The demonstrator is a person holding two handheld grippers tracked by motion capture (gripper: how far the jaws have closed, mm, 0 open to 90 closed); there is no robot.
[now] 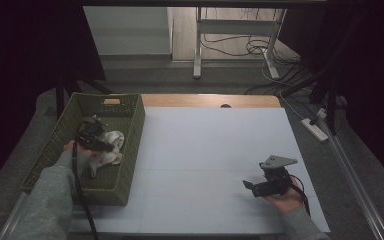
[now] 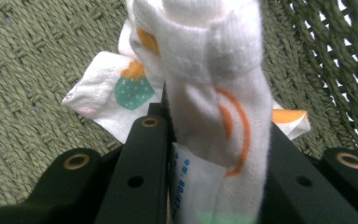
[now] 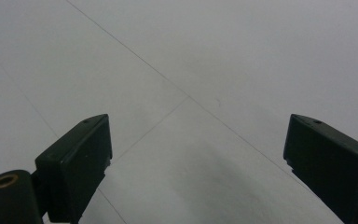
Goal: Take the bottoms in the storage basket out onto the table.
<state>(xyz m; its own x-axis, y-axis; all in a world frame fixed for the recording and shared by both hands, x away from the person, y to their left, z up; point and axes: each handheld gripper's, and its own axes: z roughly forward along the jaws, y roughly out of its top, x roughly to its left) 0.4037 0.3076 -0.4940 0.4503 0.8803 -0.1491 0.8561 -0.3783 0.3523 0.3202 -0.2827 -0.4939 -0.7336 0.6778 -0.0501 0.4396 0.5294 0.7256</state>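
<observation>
Socks (image 2: pixel 214 107), white with orange markings and bunched together, are sitting clamped between the jaws of the left gripper (image 1: pixel 96 141), which is reaching down inside the green woven basket (image 1: pixel 130 145) at the left of the table. A paper tag with blue print is showing low on the bundle, pinched in with it. More white fabric with a teal strawberry print (image 2: pixel 121 91) is lying on the basket floor just behind; whether it is part of the same bundle, I cannot tell. Judging from this, the socks are either being set down in the basket or being lifted out of it, and the pictures are not settling which; either way the grip is not yet let go. Apart from this clothing, the basket is looking bare. The right gripper (image 1: pixel 260 186) is resting well apart over the white table sheet (image 1: pixel 215 150), its jaws standing wide and holding nothing.
</observation>
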